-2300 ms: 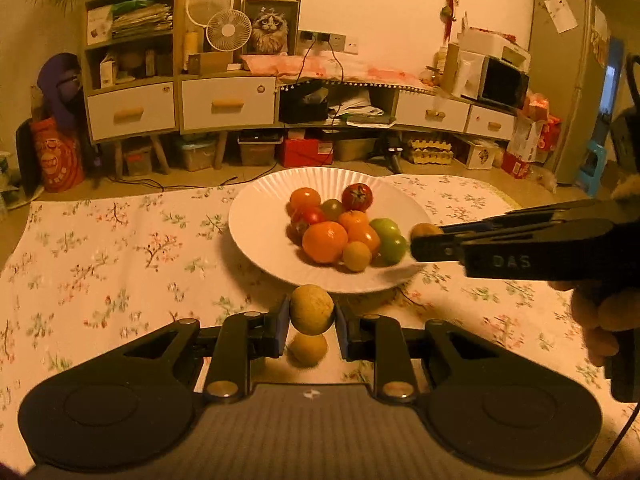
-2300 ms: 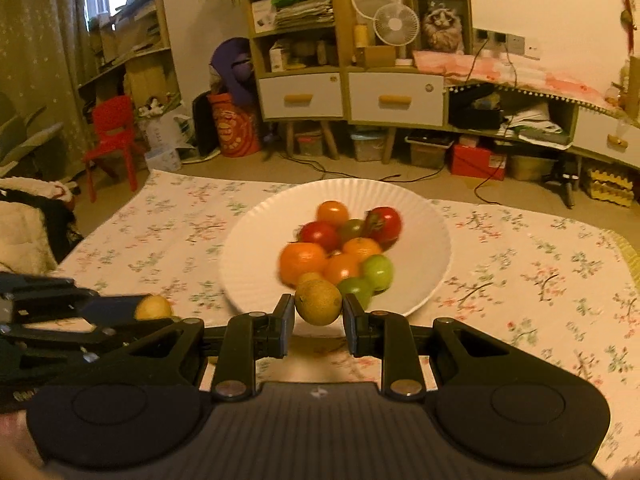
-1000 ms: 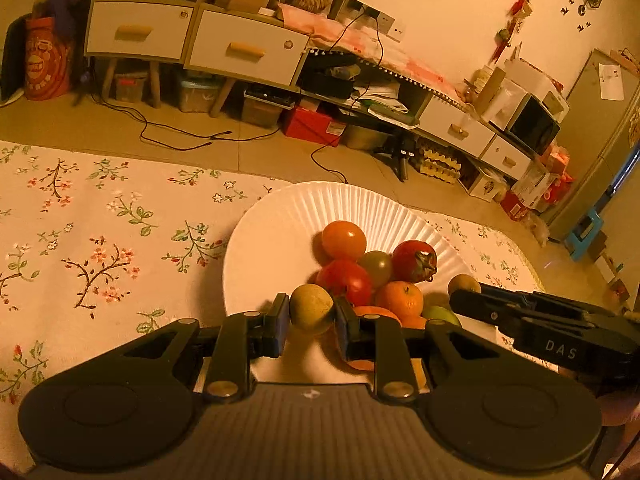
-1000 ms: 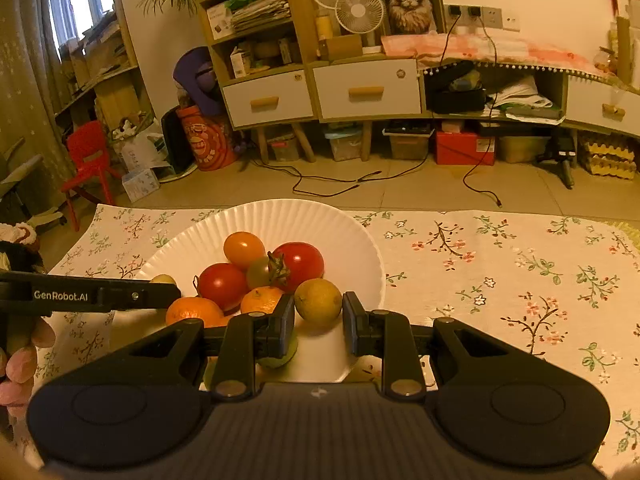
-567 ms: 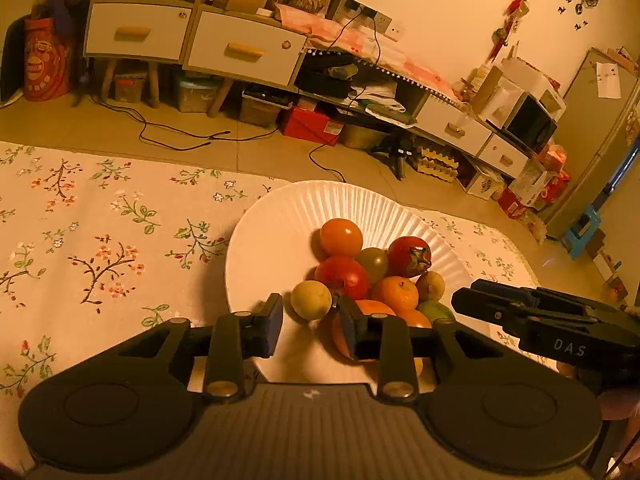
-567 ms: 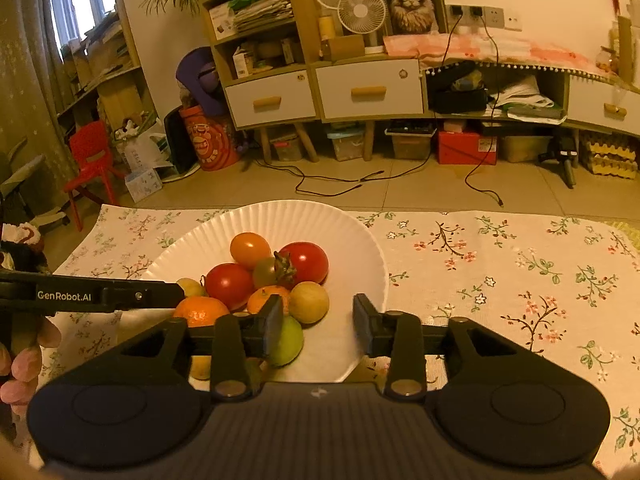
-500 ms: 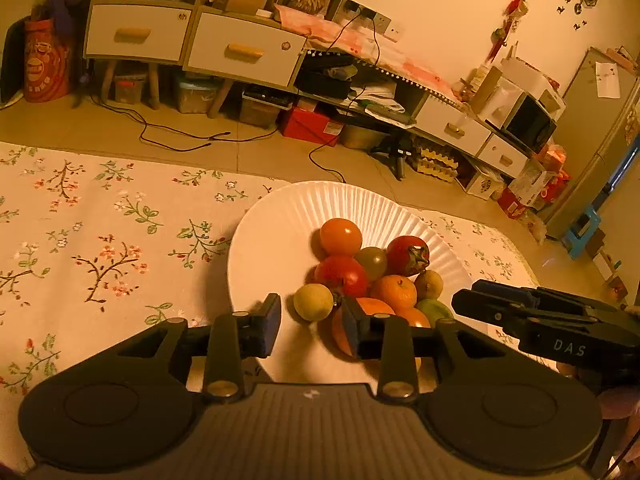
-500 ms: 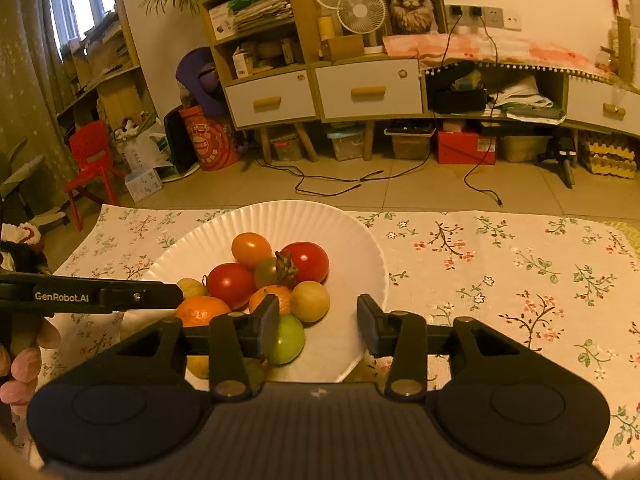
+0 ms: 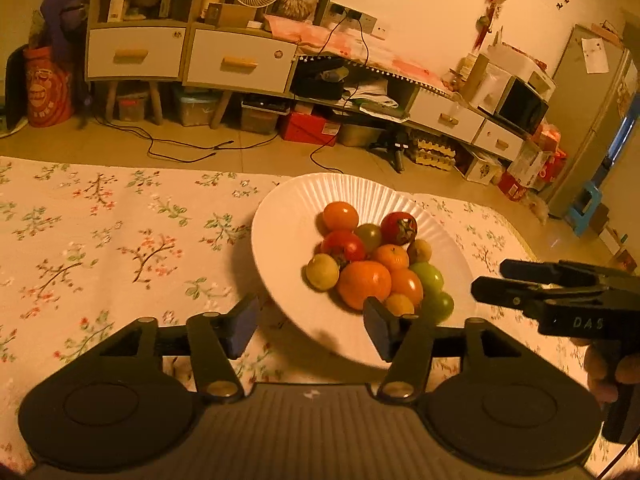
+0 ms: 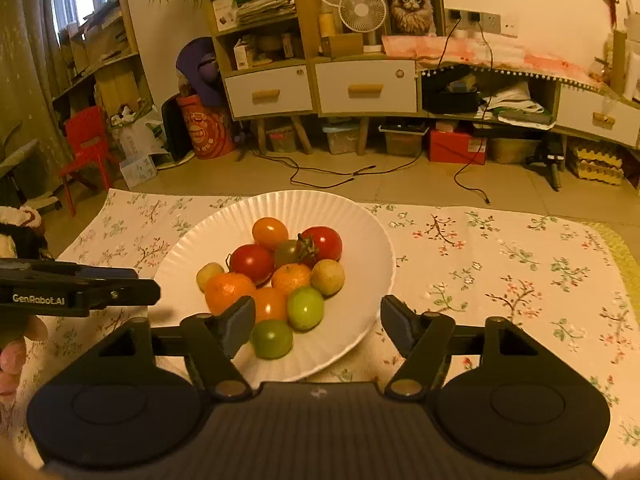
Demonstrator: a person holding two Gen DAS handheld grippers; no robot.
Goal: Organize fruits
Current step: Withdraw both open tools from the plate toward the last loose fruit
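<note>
The fruits [image 10: 280, 276] sit heaped in the middle of a white fluted paper plate [image 10: 372, 240] on the flowered tabletop [image 10: 500, 264], a tight cluster of small round pieces: two red tomatoes with dried green stems toward twelve o'clock, an orange one behind them, tangerines at the centre, two glossy green ones at six o'clock, and a dull yellow-brown fruit at each flank, one at nine [image 10: 209, 274] and one at three [image 10: 328, 277]. The right gripper [image 10: 318, 326] hangs just short of the plate's near rim, its fingers spreading apart with nothing between them; the left gripper [image 9: 306, 326] does the same from the other side, fingers opening and empty, the plate's edge showing through the gap. To my eye both flank fruits are freshly set down and the step in hand is the release, so the sound way is to let the fingers clear fully and draw straight back and up, never sweeping sideways, since the pile is loose and a nudge could roll a piece off the shallow rim. No stray fruit shows on the cloth, so the gathering looks about finished.
</note>
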